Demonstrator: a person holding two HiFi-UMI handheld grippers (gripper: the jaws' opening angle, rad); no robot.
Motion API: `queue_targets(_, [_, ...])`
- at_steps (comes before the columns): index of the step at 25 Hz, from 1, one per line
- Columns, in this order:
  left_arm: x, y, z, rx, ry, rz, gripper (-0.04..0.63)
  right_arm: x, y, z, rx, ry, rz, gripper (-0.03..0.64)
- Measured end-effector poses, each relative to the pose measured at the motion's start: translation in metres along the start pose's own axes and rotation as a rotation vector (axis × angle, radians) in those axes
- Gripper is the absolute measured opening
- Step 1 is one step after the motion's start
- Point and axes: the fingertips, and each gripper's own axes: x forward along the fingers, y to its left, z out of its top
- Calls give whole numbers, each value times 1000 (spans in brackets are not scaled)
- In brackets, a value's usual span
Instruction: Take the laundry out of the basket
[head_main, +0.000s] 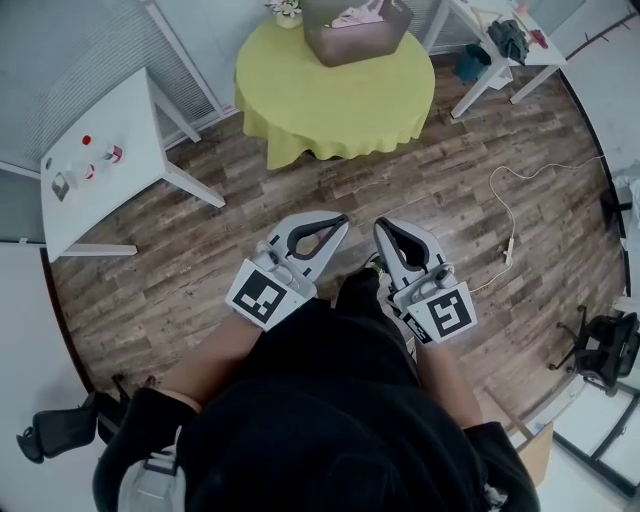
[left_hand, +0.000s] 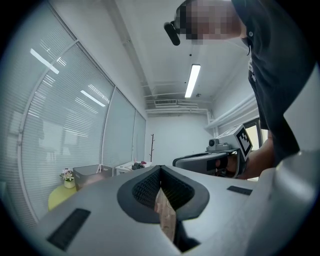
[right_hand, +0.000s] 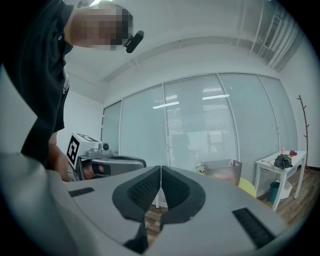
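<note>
Because the laundry (head_main: 358, 17), a pale pink bundle, lies inside the basket (head_main: 345, 45) on the round yellow-green table (head_main: 330, 110) at the far side of the room, nothing can be lifted from here. A stretch of wooden floor (head_main: 300, 185) lies between the table and the person. Both claws are carried level, close to the body and side by side, pointing toward the table, likely just for the walk over. The left gripper (head_main: 343, 218) is clenched with nothing in it, and the right gripper (head_main: 380, 224) is likewise closed tip to tip and empty.
</note>
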Motion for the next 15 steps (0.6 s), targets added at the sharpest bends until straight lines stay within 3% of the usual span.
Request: queue_targets(15, [110,21,13,3,17,85,9,6,-115,10,6,6,111,25])
